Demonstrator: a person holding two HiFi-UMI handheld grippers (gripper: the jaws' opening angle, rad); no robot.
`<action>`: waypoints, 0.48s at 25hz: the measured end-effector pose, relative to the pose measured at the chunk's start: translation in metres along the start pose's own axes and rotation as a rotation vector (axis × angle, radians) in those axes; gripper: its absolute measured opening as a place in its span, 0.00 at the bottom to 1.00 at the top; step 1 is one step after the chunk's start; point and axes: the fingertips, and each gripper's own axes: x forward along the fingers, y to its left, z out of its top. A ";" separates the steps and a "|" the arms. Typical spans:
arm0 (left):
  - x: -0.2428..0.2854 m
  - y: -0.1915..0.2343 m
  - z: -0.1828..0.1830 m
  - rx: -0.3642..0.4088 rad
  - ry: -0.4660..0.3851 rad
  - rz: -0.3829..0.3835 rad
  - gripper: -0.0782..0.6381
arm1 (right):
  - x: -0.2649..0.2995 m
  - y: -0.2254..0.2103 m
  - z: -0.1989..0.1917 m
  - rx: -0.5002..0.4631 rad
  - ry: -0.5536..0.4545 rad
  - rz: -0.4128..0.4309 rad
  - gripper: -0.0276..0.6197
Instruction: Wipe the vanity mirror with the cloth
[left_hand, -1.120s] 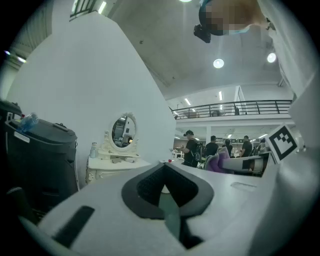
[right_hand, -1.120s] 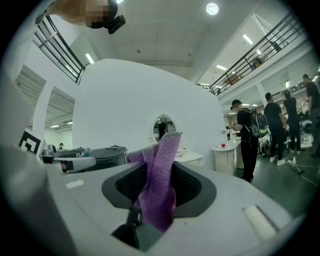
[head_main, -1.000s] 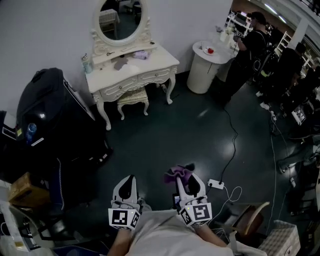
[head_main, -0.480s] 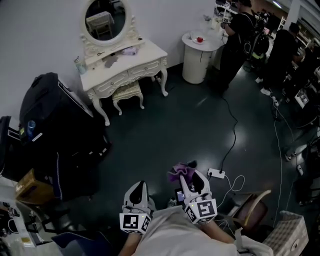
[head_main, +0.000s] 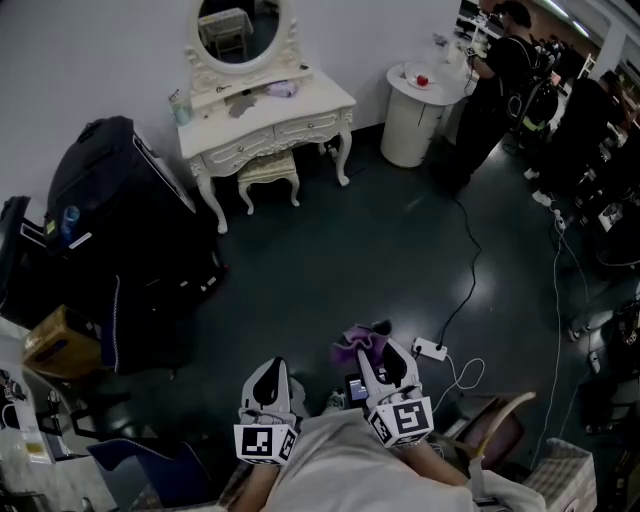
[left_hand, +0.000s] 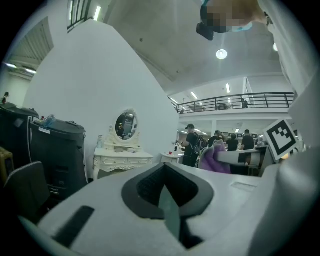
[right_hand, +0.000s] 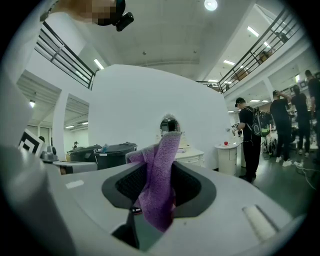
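The oval vanity mirror (head_main: 238, 28) stands in a white carved frame on a white dressing table (head_main: 270, 115) at the far wall, several steps away across the dark floor. My right gripper (head_main: 376, 356) is low, close to the person's body, shut on a purple cloth (head_main: 358, 343) that sticks up out of its jaws. In the right gripper view the cloth (right_hand: 161, 175) hangs over the jaws and partly covers the distant mirror (right_hand: 169, 123). My left gripper (head_main: 268, 372) is beside it, shut and holding nothing. The left gripper view shows the mirror (left_hand: 125, 125) small and far off.
A large black case (head_main: 120, 230) stands left of the dressing table, with a stool (head_main: 268, 172) under the table. A round white table (head_main: 425, 95) and standing people (head_main: 500, 70) are at the back right. A power strip (head_main: 432, 350) with cable lies on the floor near a chair (head_main: 500, 425).
The head view has swung slightly, so the dressing table sits a little further right in the picture. Both grippers stay low by the body, the cloth still held.
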 end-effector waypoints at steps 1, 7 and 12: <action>-0.001 0.006 -0.003 -0.003 0.008 0.005 0.11 | 0.005 0.003 -0.004 0.000 0.013 0.003 0.30; 0.020 0.055 0.007 -0.023 -0.014 0.032 0.11 | 0.048 0.016 0.000 0.005 0.004 -0.001 0.30; 0.049 0.089 0.027 -0.040 -0.042 0.022 0.11 | 0.086 0.015 0.015 -0.001 -0.003 -0.025 0.30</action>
